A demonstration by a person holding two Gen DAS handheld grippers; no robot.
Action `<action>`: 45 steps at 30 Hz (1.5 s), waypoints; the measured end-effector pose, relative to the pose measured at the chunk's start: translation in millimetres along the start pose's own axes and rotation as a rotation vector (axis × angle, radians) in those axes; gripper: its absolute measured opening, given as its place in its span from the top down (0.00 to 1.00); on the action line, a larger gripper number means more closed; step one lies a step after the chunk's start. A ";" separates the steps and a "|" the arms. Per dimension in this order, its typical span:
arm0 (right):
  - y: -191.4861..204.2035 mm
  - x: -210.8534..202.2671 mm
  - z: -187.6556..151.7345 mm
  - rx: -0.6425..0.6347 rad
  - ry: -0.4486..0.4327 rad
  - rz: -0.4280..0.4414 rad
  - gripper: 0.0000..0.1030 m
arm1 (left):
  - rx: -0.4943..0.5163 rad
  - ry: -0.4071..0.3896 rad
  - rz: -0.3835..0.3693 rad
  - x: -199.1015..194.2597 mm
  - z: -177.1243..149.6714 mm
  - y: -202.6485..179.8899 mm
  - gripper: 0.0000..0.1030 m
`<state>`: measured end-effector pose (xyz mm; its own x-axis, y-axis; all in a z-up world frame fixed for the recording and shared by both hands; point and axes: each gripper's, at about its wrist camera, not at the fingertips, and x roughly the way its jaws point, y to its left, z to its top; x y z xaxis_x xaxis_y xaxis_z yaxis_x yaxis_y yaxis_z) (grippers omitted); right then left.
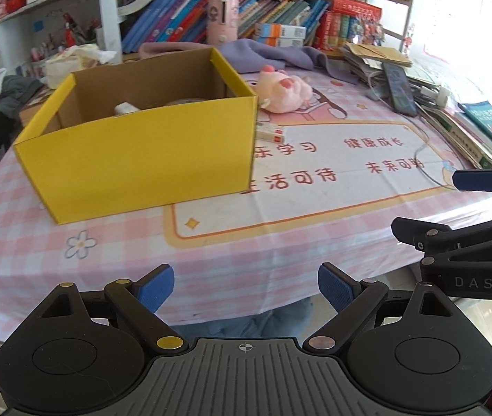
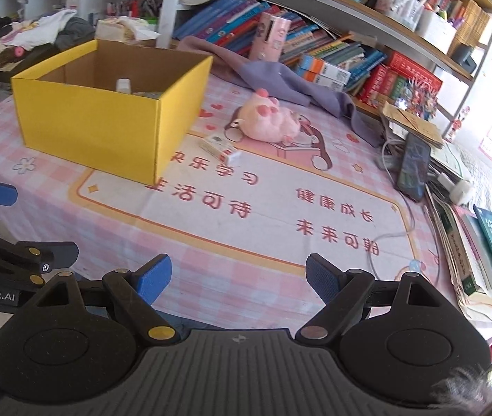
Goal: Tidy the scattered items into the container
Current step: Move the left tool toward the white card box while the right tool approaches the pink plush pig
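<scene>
A yellow cardboard box (image 1: 135, 159) (image 2: 90, 124) stands open on the pink checked tablecloth; a white bottle (image 1: 125, 108) (image 2: 123, 85) and something round lie inside. A pink plush toy (image 1: 286, 90) (image 2: 269, 118) lies on the cloth to the right of the box. Between the two lies a small flat white and red packet (image 1: 269, 132) (image 2: 220, 146). My left gripper (image 1: 245, 286) hangs open and empty over the table's near edge, well short of the box. My right gripper (image 2: 238, 279) (image 1: 454, 204) is open and empty too, beside the left one.
A purple cloth (image 2: 280, 79) is heaped behind the plush toy. A phone (image 2: 414, 166) with white cables and stacks of books (image 2: 482, 260) fill the right side. Shelves of books (image 1: 246, 10) and a pink canister (image 1: 222, 19) run along the back. Clothes (image 2: 37, 31) pile up far left.
</scene>
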<state>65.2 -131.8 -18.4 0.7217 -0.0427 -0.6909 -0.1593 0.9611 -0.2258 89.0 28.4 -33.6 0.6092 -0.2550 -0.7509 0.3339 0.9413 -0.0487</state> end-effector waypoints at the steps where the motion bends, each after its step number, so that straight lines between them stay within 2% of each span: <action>1: -2.0 1.1 0.0 0.006 0.004 -0.004 0.18 | 0.007 0.001 -0.009 1.7 1.5 -2.2 0.10; 6: -16.4 6.2 0.8 0.046 0.011 -0.024 0.18 | 0.044 -0.003 -0.056 9.3 9.6 -14.8 0.10; 13: -40.6 7.9 4.3 0.119 -0.038 -0.051 0.21 | 0.108 -0.024 -0.124 19.6 22.2 -33.3 0.11; 19: -56.7 19.3 8.3 0.145 -0.050 -0.037 0.21 | 0.157 -0.054 -0.154 30.4 34.6 -48.5 0.11; 26: -78.1 50.6 24.0 0.152 -0.041 0.004 0.21 | 0.234 -0.098 -0.138 46.4 57.3 -68.2 0.11; 31: -98.1 70.1 39.3 0.141 -0.059 0.050 0.21 | 0.266 -0.090 -0.139 69.2 80.8 -85.4 0.11; 39: -141.3 105.8 58.3 0.168 -0.048 0.083 0.21 | 0.226 -0.043 -0.099 109.1 114.3 -100.3 0.11; 45: -165.2 134.2 74.2 0.171 -0.048 0.129 0.19 | 0.219 -0.023 -0.036 130.3 135.4 -108.1 0.11</action>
<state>238.3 -276.0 -22.8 0.7345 0.0927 -0.6722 -0.1386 0.9902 -0.0149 229.7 -136.6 -37.0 0.6098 -0.2949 -0.7357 0.5022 0.8618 0.0708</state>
